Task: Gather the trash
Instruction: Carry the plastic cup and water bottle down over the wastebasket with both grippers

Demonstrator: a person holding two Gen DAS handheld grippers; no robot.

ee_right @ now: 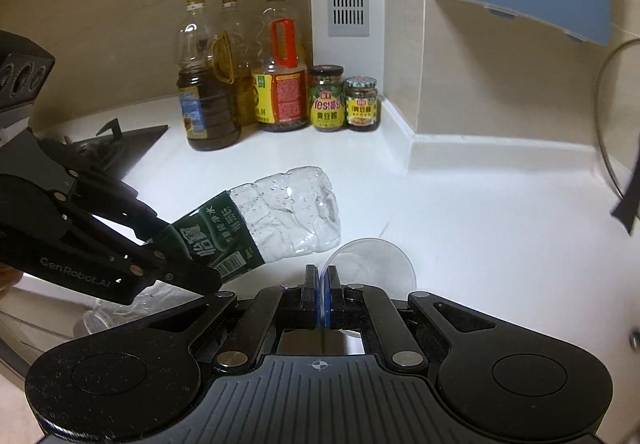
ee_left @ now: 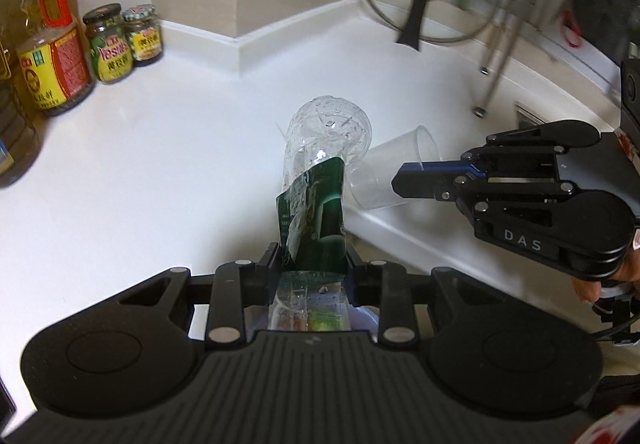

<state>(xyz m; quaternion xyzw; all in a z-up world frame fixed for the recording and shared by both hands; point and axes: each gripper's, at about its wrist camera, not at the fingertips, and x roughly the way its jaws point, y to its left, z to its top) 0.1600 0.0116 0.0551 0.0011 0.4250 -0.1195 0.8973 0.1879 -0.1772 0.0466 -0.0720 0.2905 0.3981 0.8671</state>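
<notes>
Clear crumpled plastic, beaded with droplets and banded by a dark green label: the bottle (ee_right: 280, 216) hangs over the white counter (ee_right: 460, 212), the left gripper (ee_left: 312, 264) jaws clamped on its label end. Just beside it, the right gripper (ee_right: 322, 284) jaws pinch a clear plastic cup (ee_right: 372, 264) by its rim. Oil bottles (ee_right: 276, 64) and sauce jars (ee_right: 326, 98) stand well apart in the corner.

A home kitchen; white counter (ee_right: 460, 212), oil bottles (ee_right: 210, 84), sauce jars (ee_right: 326, 100), gas hob (ee_right: 120, 144).
</notes>
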